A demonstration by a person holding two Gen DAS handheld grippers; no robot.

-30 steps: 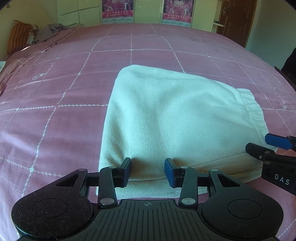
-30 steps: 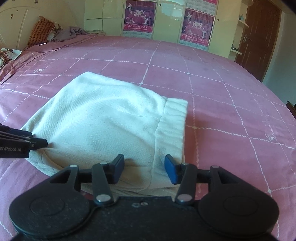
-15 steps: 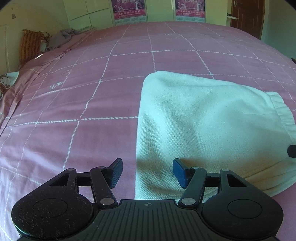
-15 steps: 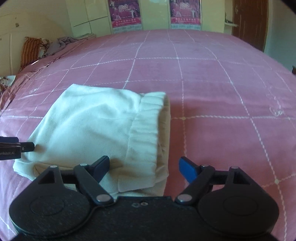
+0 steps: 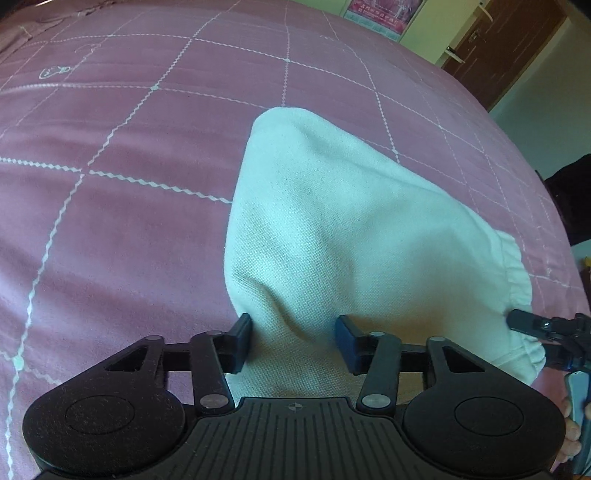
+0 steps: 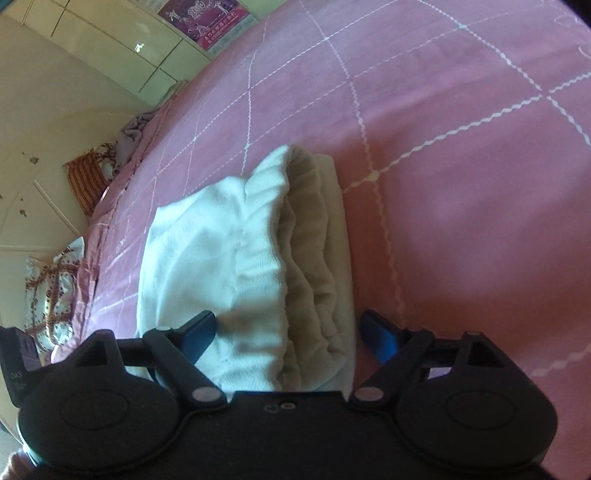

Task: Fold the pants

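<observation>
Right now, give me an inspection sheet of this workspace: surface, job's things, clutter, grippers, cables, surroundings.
Surface: pink bedspread with white grid stitching.
Job's things: white pants folded into a compact stack, elastic waistband at the right end with layers showing.
Clutter: striped cushion, grey cloth and patterned fabric at the bed's far edge.
Grippers: left hand-held gripper open, straddling the stack's left near corner; right hand-held gripper open, fingers either side of the waistband end.
Cables: nothing seen.
Surroundings: cream wardrobe, posters, brown door.
</observation>
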